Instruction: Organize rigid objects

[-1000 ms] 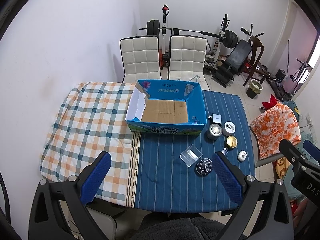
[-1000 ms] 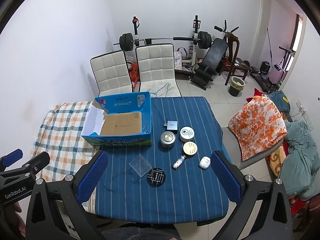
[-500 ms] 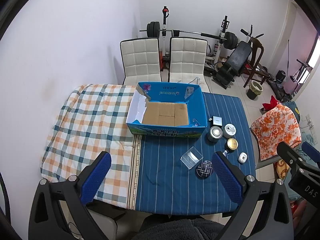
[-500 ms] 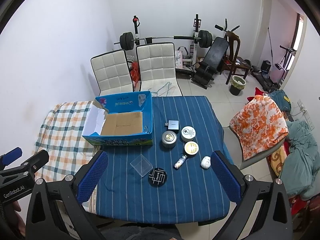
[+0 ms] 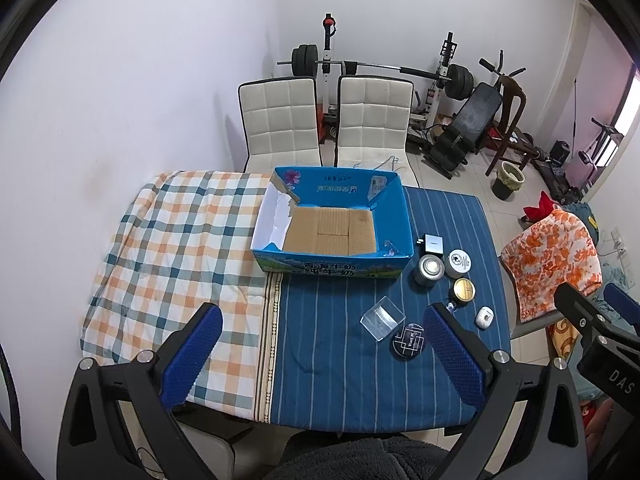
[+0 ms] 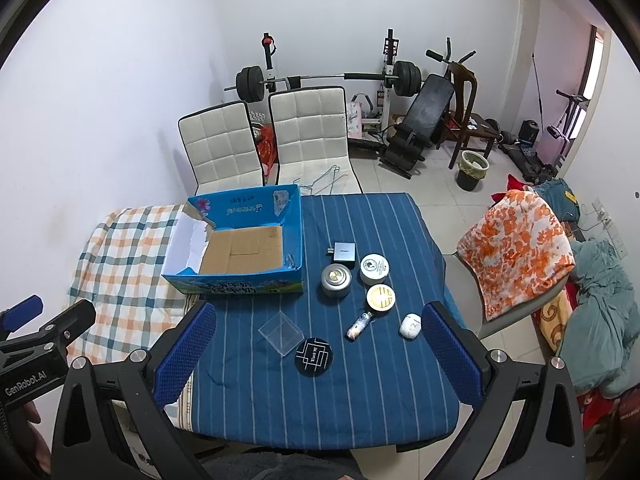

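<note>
Fingers of both grippers stood spread wide and empty, held high above the surface point(image 6: 392, 392). Left gripper point(image 5: 320, 354), right gripper point(image 6: 316, 350). Between and ahead of the right fingers lay the loose items: clear plastic box point(image 6: 281, 333), black disc point(image 6: 314, 355), small tube point(image 6: 358, 325), white earbud case point(image 6: 410, 325), gold-lidded tin point(image 6: 381, 297), white tin point(image 6: 374, 268), silver tin point(image 6: 336, 279), grey charger point(image 6: 344, 251). Blue carton point(image 6: 240, 286) sat beyond the left finger, open and empty. Risks, as judged: items sat close together, so a wide descent could knock a neighbour; the tube might roll; the clear box could slip between the pads.
</note>
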